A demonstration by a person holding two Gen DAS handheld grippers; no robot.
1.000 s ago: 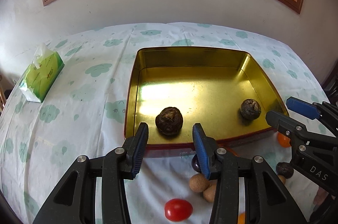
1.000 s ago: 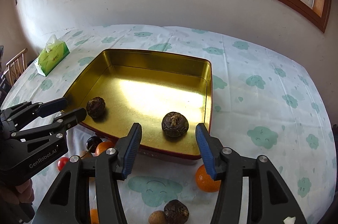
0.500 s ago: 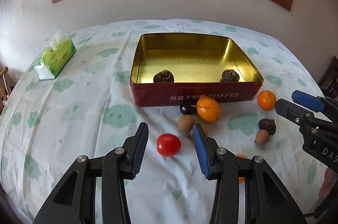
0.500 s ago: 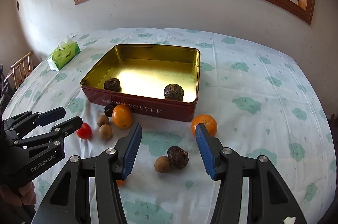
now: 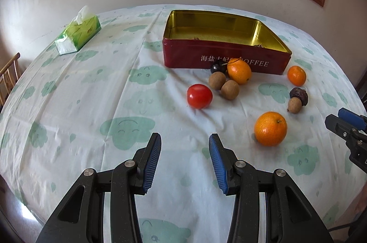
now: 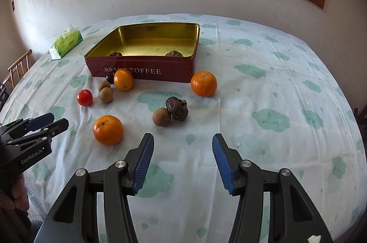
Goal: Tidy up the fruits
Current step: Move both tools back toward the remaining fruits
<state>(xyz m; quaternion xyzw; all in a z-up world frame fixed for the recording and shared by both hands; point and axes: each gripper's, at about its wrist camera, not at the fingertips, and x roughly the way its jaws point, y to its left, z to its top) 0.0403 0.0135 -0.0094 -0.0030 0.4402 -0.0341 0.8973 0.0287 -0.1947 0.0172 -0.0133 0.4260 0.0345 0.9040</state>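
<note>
A red toffee tin (image 5: 224, 58) (image 6: 142, 69) with a gold inside holds two dark wrinkled fruits (image 6: 174, 53). In front of it on the cloth lie three oranges (image 5: 270, 128) (image 6: 107, 129), a red tomato (image 5: 199, 96) (image 6: 85, 97), brown longans (image 5: 230, 89) (image 6: 161, 116), a dark plum (image 5: 216, 67) and a dark wrinkled fruit (image 5: 299, 95) (image 6: 177, 108). My left gripper (image 5: 184, 162) is open and empty, low over the cloth before the tomato. My right gripper (image 6: 182, 161) is open and empty, near the longan and wrinkled fruit.
A green tissue box (image 5: 78, 32) (image 6: 65, 42) lies at the far left. A wooden chair (image 6: 19, 66) stands beside the table's left edge. The wall and window are behind the table. Each gripper shows at the edge of the other's view (image 5: 346, 126) (image 6: 34, 128).
Both grippers have drawn back from over the tin and come down low near the table's front. The fruits outside the tin are now in full view. Jaws stay open.
</note>
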